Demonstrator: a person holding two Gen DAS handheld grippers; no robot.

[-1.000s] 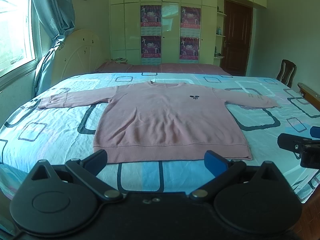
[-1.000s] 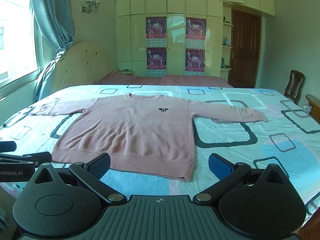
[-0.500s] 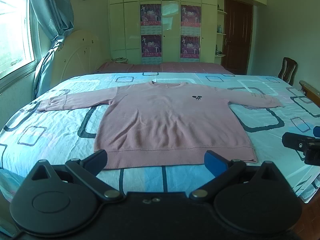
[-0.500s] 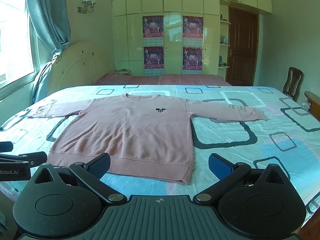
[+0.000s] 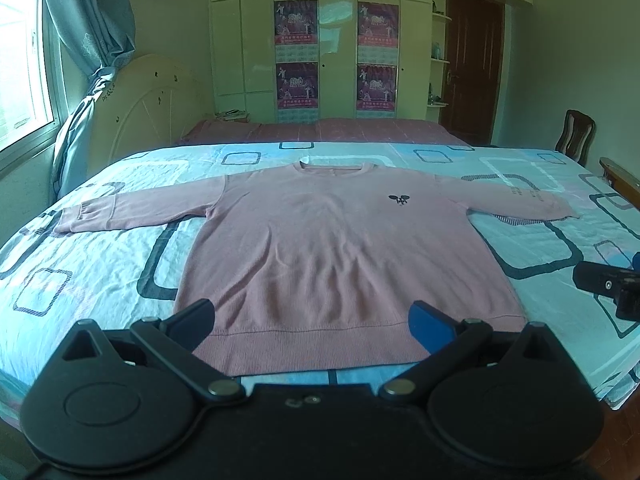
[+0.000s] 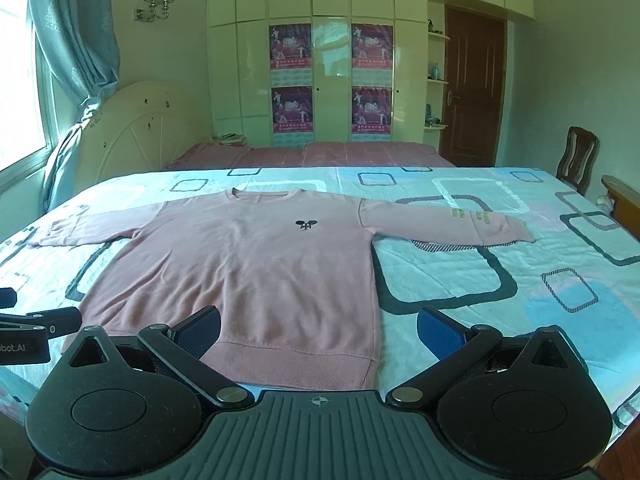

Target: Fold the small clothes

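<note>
On the bed (image 5: 100, 264), a pink sweater (image 5: 340, 248) lies flat, front up, sleeves spread left and right. Left tool (image 5: 312, 320) and right tool (image 6: 318, 330) hover near its hem, both spread wide, holding nothing.

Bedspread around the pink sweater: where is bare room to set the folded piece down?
Bare bedspread lies right of the sweater, below its right sleeve; more sits under the left sleeve. The middle is taken by the sweater's body.
</note>
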